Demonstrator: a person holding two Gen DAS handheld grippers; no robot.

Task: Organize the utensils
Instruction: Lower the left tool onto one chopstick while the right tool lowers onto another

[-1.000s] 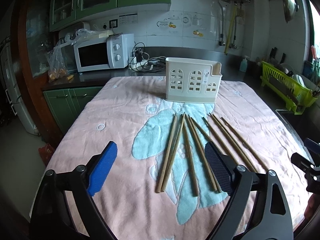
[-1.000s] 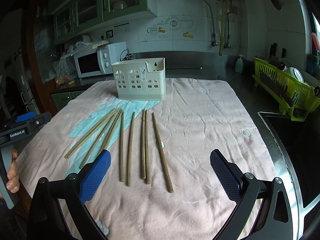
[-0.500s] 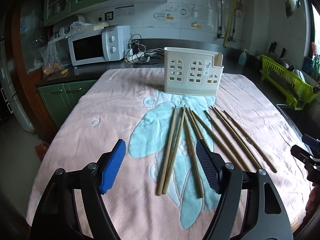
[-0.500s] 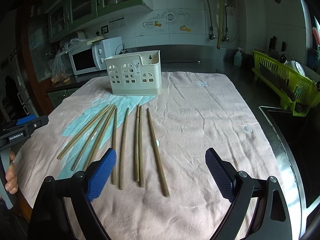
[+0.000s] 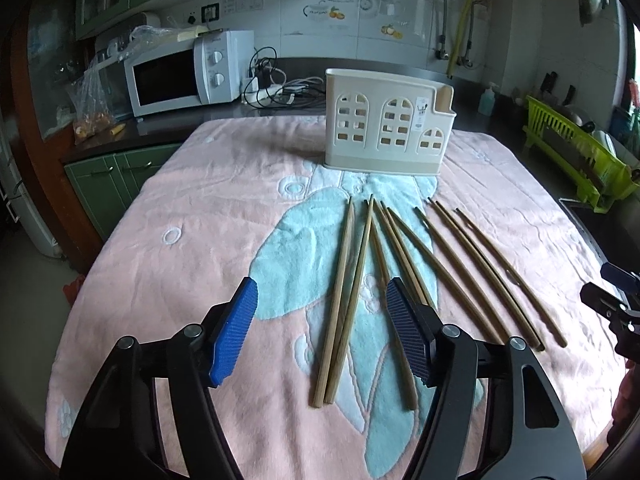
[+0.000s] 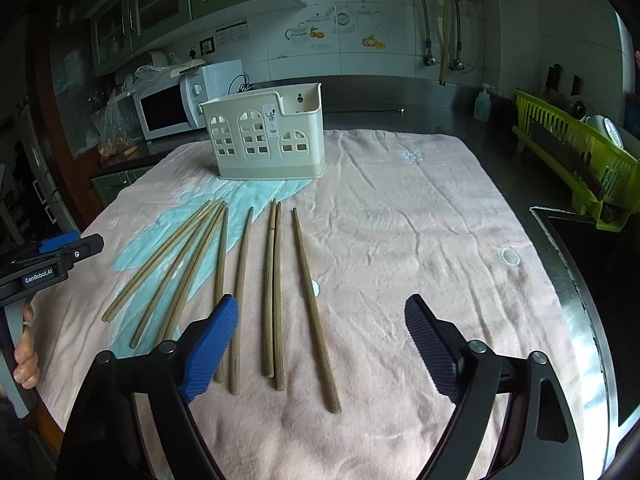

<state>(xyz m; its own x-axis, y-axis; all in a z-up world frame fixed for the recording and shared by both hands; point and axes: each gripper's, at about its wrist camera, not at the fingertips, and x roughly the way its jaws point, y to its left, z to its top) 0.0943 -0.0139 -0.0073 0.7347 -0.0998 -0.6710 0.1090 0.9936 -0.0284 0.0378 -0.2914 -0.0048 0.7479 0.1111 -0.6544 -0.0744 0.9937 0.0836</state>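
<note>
Kitchen tabletop (image 5: 192,240) w/ pink towel; cream holder (image 5: 386,124) at far end, chopsticks (image 6: 272,292) fanned near me. Both my hand-held grippers, left (image 5: 320,332) & right (image 6: 322,350), have dropped closer, jaws apart, empty: pick-up's next, I reckon. Only right view shows my hand (image 6: 25,344).

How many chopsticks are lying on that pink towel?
8 chopsticks, all loose on the towel before the cream holder: four fanned at left, then one, a touching pair, one rightmost. None seems hidden.
</note>
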